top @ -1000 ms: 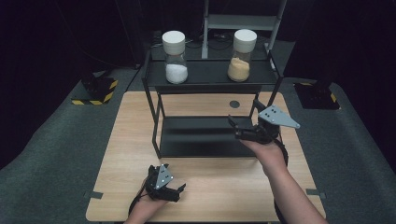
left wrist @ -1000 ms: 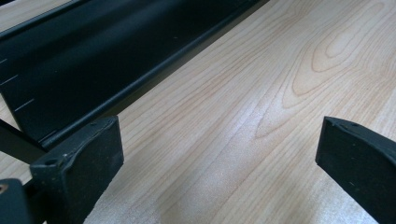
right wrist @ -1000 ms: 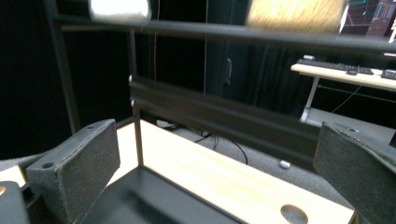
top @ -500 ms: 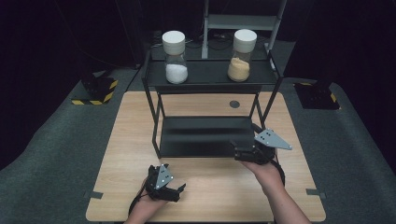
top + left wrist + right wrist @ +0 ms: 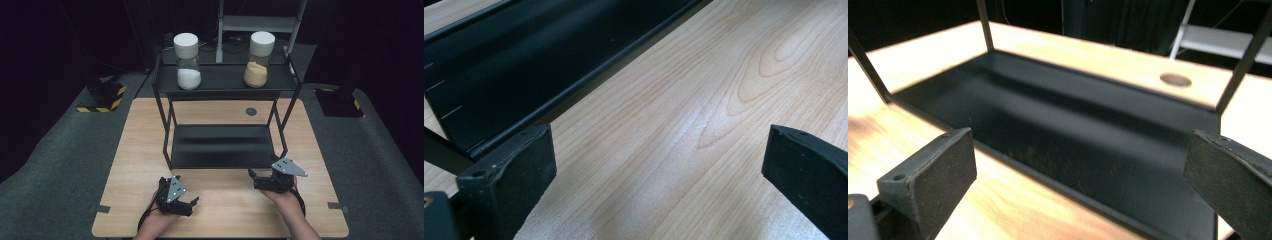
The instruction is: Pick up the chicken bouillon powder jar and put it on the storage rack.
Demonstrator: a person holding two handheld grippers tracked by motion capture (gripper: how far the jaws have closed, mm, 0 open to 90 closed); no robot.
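A black two-level rack [image 5: 165, 130] stands on the wooden table [image 5: 140, 140]. Its top shelf carries a jar of white powder [image 5: 188, 62] and a jar of tan powder [image 5: 259, 60], both with white lids. The lower shelf [image 5: 220, 145] is bare. My left gripper [image 5: 191, 204] rests low on the table in front of the rack's left half, open, with only wood between its jaws [image 5: 659, 145]. My right gripper [image 5: 253, 179] sits just in front of the rack's right front leg, open and holding nothing [image 5: 1080, 150], and looks across the lower shelf [image 5: 1073, 130].
A round hole [image 5: 251, 111] is set in the table behind the rack, seen also as a hole [image 5: 1175, 79] in the right gripper view. Dark floor surrounds the table, with a yellow-black striped base [image 5: 102, 97] at the left and a metal stand [image 5: 260, 22] behind.
My right gripper has drawn back from the rack's right side toward the person and dropped to the table front. The left gripper has stayed put.
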